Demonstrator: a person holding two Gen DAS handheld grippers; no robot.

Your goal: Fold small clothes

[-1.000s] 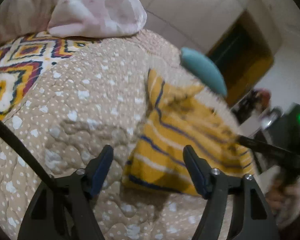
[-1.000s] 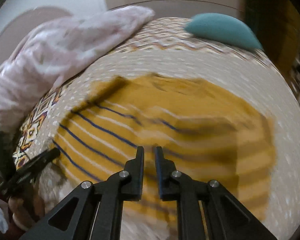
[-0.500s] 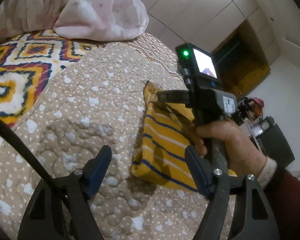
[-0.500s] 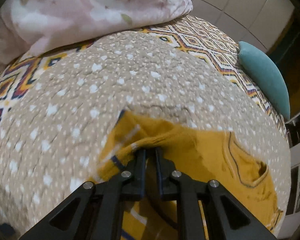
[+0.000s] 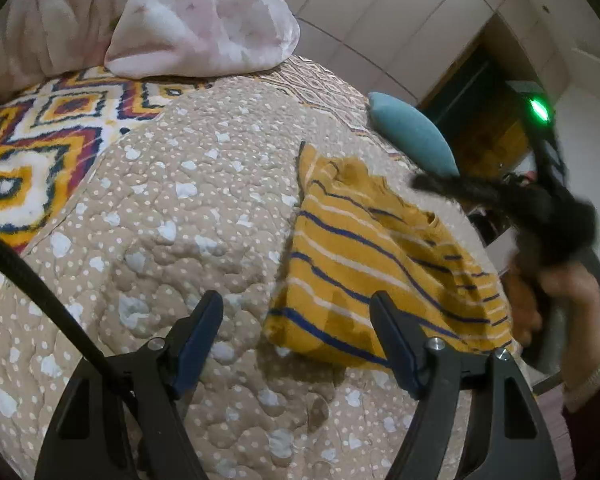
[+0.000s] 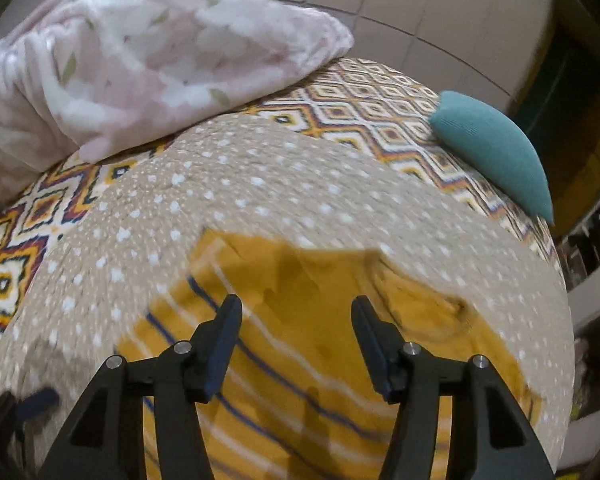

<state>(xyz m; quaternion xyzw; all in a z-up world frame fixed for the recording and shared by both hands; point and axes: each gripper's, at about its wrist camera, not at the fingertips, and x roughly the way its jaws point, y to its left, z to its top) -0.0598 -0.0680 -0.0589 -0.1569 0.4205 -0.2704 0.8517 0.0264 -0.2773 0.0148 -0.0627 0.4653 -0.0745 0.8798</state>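
A small mustard-yellow shirt with blue and white stripes (image 5: 364, 264) lies folded on the beige dotted quilt (image 5: 172, 216). My left gripper (image 5: 296, 316) is open and empty, just in front of the shirt's near left corner. My right gripper (image 6: 296, 320) is open and empty, above the shirt (image 6: 300, 360). In the left wrist view the right gripper (image 5: 460, 188) is a blurred dark shape over the shirt's right side, held by a hand.
A pink floral blanket (image 5: 172, 20) is piled at the back left on a diamond-patterned bedspread (image 5: 28, 152). A teal cushion (image 6: 496, 152) lies at the bed's far right edge. A tiled wall and a dark doorway stand behind.
My right gripper let go of the shirt's folded edge, opened, and pulled back to the right. The shirt now lies folded. My left gripper stayed open and hardly moved.
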